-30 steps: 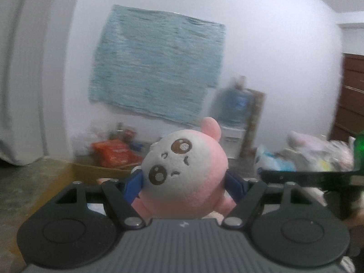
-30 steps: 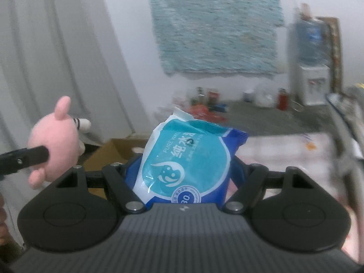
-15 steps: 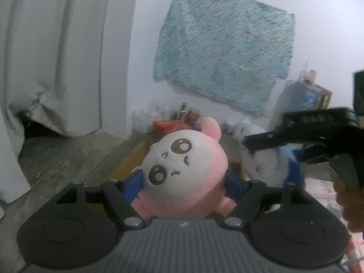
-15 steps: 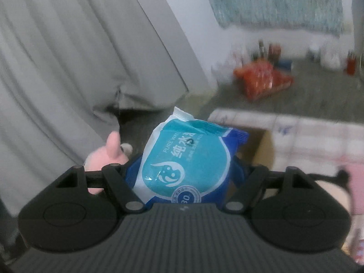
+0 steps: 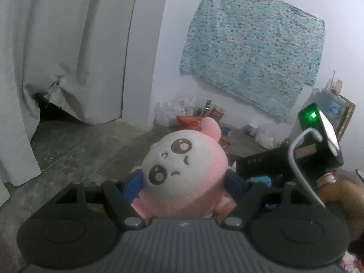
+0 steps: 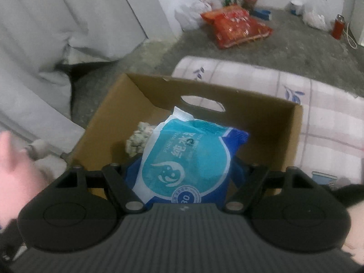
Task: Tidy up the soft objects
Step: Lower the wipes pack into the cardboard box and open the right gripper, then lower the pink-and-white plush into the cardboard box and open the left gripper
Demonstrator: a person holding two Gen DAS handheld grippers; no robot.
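My left gripper [image 5: 184,182] is shut on a round pink and white plush toy [image 5: 182,170], held up facing the camera. My right gripper [image 6: 186,170] is shut on a blue pack of wet wipes [image 6: 188,159] and holds it over an open cardboard box [image 6: 293,136]. A small pale soft object [image 6: 138,138] lies inside the box. The right gripper's body with a green light [image 5: 318,136] shows at the right of the left wrist view. A blurred pink edge of the plush [image 6: 13,173] shows at the left of the right wrist view.
The box stands on a pink checked mattress [image 6: 329,118] on a concrete floor. A red snack bag [image 6: 236,25], bottles and plastic bags lie by the far wall. Grey curtains [image 5: 56,56] hang at the left. A blue cloth [image 5: 250,56] hangs on the wall.
Both grippers have swung left and tilted down. The right gripper with the wipes pack now hangs over the open box. The plush stays gripped in the left.
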